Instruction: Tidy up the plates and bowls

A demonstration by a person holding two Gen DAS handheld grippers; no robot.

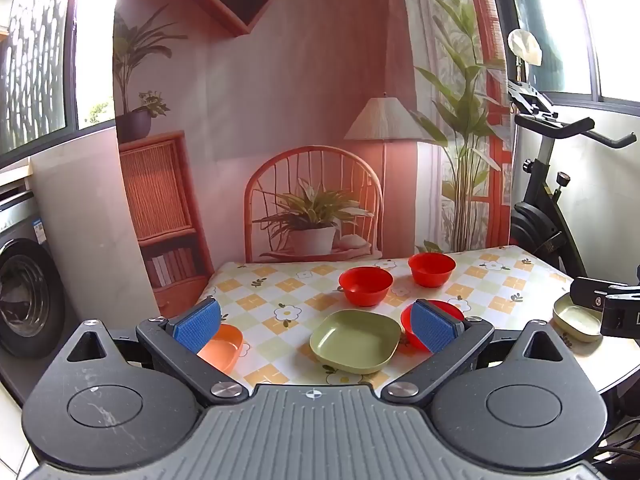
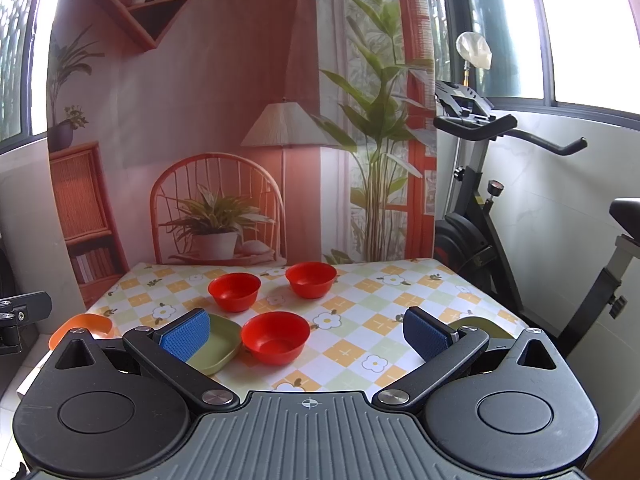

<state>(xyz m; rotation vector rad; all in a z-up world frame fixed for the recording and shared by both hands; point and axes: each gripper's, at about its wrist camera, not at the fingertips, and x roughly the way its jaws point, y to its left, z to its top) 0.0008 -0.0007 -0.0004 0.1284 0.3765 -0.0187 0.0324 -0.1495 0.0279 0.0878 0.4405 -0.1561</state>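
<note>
Left wrist view: orange plate [image 1: 224, 347] half hidden behind the blue pad [image 1: 197, 323] of the left claw [image 1: 316, 326]; nearest red bowl [image 1: 434, 326] largely masked by the other pad. Second green plate [image 1: 576, 322] partly covered by the right claw's black body at the frame's right side. Washing machine [image 1: 28, 296] cut off by the left edge.

Right wrist view: green plate [image 2: 214, 346] overlapped on its left by a blue pad of the right claw [image 2: 308, 334]; second green plate [image 2: 486, 326] barely peeking above the other finger. Orange plate [image 2: 82, 328] mostly concealed. Near edge of the tabletop [image 2: 360, 300] hidden beneath the claw body. Exercise bike [image 2: 500, 208] seat clipped by the right edge.
</note>
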